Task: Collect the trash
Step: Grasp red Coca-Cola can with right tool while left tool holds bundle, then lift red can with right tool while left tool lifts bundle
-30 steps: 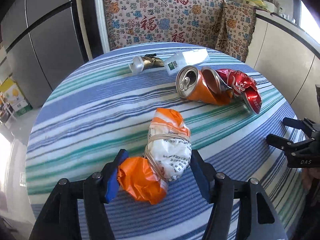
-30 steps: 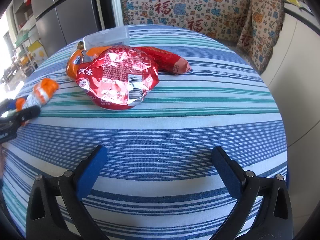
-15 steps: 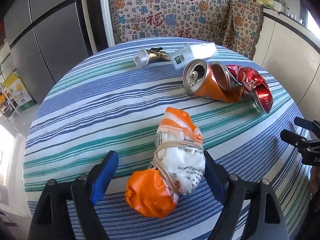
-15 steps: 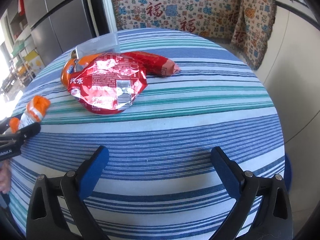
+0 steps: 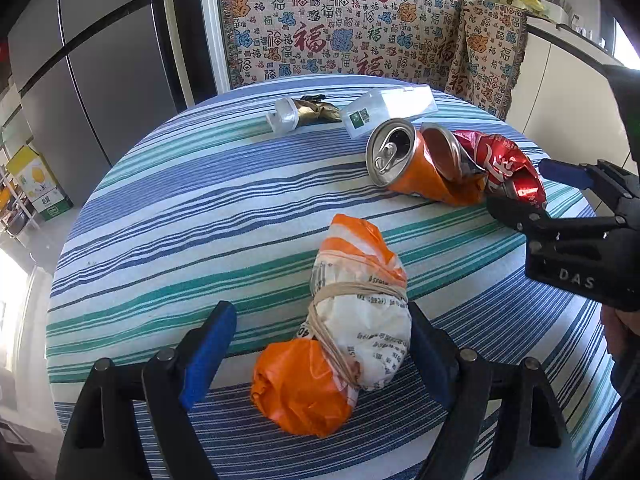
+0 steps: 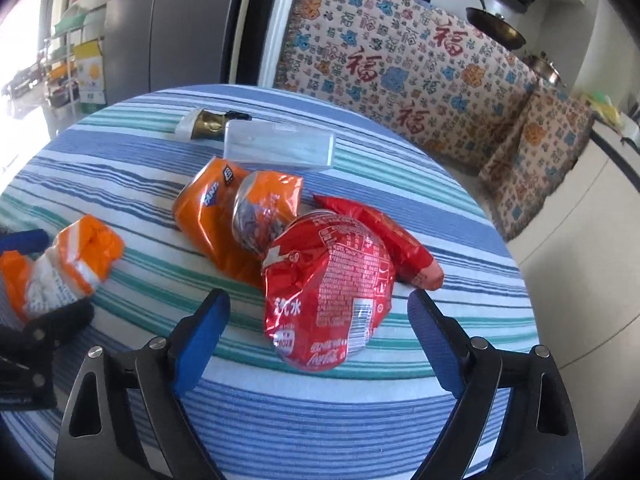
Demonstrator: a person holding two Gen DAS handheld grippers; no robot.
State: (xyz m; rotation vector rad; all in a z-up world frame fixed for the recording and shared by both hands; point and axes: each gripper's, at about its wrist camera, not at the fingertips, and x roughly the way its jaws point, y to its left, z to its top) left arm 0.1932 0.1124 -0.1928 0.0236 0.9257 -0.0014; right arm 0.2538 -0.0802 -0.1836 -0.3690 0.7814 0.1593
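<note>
- Left wrist view: left tool [image 5: 320, 354] spread wide around an orange-and-white bundle [image 5: 344, 320] bound with rubber bands, lying on the striped tabletop [image 5: 200, 216].
- Right finger [image 5: 430, 354] touching or all but touching the bundle's white side; left finger [image 5: 206, 354] standing clear of it, tabletop showing between.
- Nothing pinched yet by the left tool.
- Farther back: crushed orange can [image 5: 416, 168] touching a crushed red can [image 5: 504, 168]; behind them a clear plastic box [image 5: 388, 110] and a small gold-wrapped piece [image 5: 304, 114].
- Right wrist view: right tool [image 6: 316, 338] likewise opened wide, straddling the red can [image 6: 332, 284], blue pads on either side with gaps, no contact visible.
- Orange can [image 6: 224, 216] just behind and touching the red one; a red wrapper [image 6: 396, 244] at its right; plastic box [image 6: 280, 148] beyond.
- Bundle [image 6: 60, 268] at far left, beside the left tool's dark finger [image 6: 60, 316].
</note>
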